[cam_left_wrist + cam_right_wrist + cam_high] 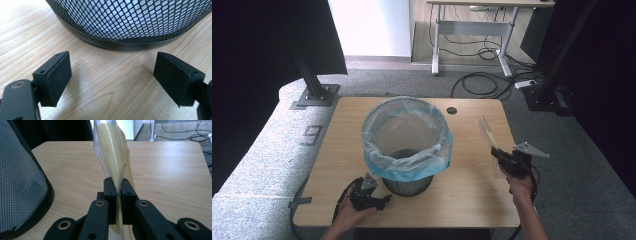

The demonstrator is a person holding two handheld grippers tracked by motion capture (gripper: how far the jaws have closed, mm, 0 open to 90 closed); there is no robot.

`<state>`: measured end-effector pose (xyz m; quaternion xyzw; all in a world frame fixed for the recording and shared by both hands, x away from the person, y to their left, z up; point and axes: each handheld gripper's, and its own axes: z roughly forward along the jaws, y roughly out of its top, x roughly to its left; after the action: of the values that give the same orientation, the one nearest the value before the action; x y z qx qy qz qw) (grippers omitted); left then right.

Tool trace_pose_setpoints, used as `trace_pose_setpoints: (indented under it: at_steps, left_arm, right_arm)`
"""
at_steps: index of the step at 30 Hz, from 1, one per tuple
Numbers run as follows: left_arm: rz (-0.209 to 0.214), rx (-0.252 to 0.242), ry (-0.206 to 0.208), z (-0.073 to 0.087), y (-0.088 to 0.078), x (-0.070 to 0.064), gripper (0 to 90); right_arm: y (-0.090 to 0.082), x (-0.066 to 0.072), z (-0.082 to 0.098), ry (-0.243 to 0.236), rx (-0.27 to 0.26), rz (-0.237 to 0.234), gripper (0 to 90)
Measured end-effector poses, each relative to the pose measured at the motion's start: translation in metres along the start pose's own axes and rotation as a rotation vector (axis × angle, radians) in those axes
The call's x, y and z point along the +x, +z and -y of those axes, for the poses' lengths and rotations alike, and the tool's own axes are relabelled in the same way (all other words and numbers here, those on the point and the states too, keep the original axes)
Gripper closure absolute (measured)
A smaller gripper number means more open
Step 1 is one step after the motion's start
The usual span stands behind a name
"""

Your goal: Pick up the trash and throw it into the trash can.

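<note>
A black mesh wastebasket point(408, 181) lined with a blue bag point(406, 135) stands in the middle of the wooden table point(472, 195). My left gripper point(384, 201) rests low by the basket's front left base, open with nothing between its fingers; in the left gripper view it point(112, 77) faces the mesh wall point(130, 20). My right gripper point(498, 153) is right of the basket, shut on a clear plastic packet with a pale yellow insert point(487, 132) that sticks up and away. In the right gripper view the packet point(111, 157) rises from the closed gripper point(117, 186).
A cable hole point(451, 110) sits at the table's back. Black frame posts point(309, 75) stand on the grey floor at both back corners. A desk with loose cables point(482, 50) is farther off. Bare tabletop lies right of the basket.
</note>
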<state>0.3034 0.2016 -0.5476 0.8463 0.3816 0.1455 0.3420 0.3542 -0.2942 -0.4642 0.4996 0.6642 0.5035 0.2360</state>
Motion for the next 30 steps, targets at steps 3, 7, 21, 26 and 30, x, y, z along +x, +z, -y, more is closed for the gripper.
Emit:
trace_pose_setpoints:
  at_steps: [3, 7, 21, 26, 30]
  left_arm:
    - [0.000, 0.000, 0.000, 0.000, 0.000, 0.000, 14.7]
    - [0.000, 0.000, 0.000, 0.000, 0.000, 0.000, 14.7]
    - [0.000, 0.000, 0.000, 0.000, 0.000, 0.000, 14.6]
    - [0.000, 0.000, 0.000, 0.000, 0.000, 0.000, 14.7]
    - [0.002, 0.001, 0.000, 0.000, 0.000, 0.000, 14.6]
  right_arm:
    - [-0.005, 0.000, -0.006, -0.007, -0.020, -0.003, 85.6]
    - [-0.012, 0.000, -0.012, 0.004, -0.047, -0.011, 85.6]
    - [-0.029, 0.012, -0.024, 0.004, -0.110, -0.058, 85.7]
    - [-0.034, 0.022, -0.031, -0.014, -0.128, -0.081, 85.7]
    - [-0.034, 0.027, -0.035, -0.025, -0.139, -0.094, 85.7]
